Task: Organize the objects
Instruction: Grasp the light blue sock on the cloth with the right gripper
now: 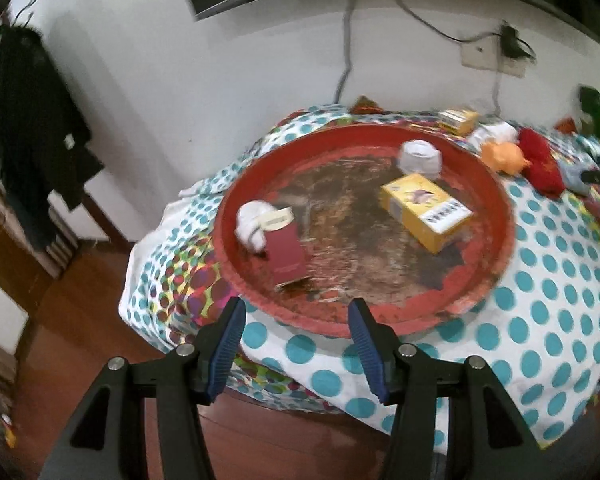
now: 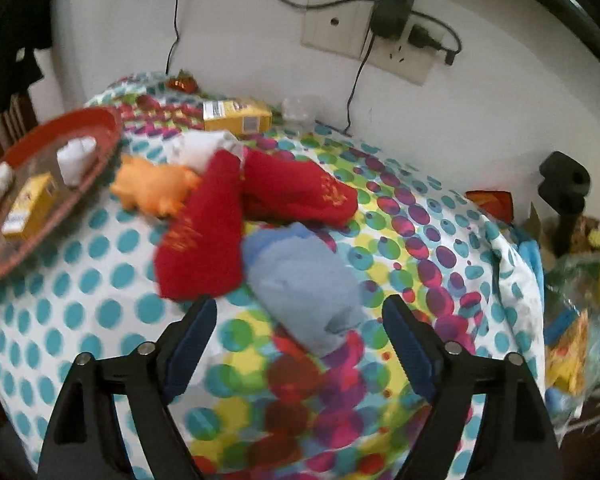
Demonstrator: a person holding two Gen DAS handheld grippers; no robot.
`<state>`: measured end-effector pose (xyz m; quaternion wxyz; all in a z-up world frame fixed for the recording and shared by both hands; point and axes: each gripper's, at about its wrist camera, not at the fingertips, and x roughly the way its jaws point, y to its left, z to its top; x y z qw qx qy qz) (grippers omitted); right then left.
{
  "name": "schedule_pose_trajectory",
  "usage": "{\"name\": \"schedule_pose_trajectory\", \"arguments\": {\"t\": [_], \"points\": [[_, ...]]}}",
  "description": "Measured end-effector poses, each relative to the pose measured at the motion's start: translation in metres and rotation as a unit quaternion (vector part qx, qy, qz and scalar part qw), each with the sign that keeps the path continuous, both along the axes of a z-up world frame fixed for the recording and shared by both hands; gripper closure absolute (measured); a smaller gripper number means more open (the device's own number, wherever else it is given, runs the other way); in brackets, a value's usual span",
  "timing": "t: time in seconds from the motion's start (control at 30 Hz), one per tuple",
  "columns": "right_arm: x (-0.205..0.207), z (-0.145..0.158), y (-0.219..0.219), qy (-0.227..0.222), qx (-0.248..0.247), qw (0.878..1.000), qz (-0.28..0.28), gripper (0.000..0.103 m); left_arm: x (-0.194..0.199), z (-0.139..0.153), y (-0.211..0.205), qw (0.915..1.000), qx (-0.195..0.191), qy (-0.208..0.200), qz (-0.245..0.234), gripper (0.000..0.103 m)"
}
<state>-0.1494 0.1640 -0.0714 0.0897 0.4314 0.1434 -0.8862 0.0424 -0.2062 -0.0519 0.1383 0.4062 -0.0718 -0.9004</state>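
A round red tray lies on the dotted cloth and holds a yellow box, a dark red box, a white rolled cloth and a white cup-like piece. My left gripper stands open just before the tray's near rim, nothing between its fingers. In the right wrist view two red socks and a light blue sock lie on the cloth beside an orange toy. My right gripper is open, its fingers either side of the blue sock's near end, not pressing it.
A second yellow box and a clear cup sit near the wall, under a socket with a plugged adapter. Bags and toys crowd the table's right edge. Dark clothes hang at left above the wooden floor.
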Motion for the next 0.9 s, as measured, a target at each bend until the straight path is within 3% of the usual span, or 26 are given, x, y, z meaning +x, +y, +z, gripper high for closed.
{"name": "schedule_pose_trajectory", "arguments": {"t": [0.2, 0.3, 0.47, 0.67, 0.9], "points": [[-0.019, -0.017, 0.006, -0.029, 0.006, 0.998, 0.053, 0.016, -0.013, 0.015, 0.043, 0.9978, 0.018, -0.015, -0.062, 0.048], [-0.026, -0.024, 0.003, -0.036, 0.017, 0.996, 0.080, 0.016, -0.027, 0.018, 0.067, 0.9943, 0.049, -0.025, -0.091, 0.048], [-0.037, -0.037, 0.007, -0.042, 0.011, 0.995, 0.088, 0.017, -0.056, 0.015, 0.113, 0.9868, 0.068, -0.046, -0.139, 0.048], [-0.040, -0.041, 0.019, -0.034, -0.059, 0.995, 0.071, 0.044, -0.097, 0.002, 0.160, 0.9716, 0.114, -0.066, -0.196, 0.048], [-0.036, -0.039, 0.029, -0.015, -0.080, 0.996, 0.031, 0.067, -0.152, -0.018, 0.192, 0.9534, 0.203, -0.094, -0.202, 0.048]]}}
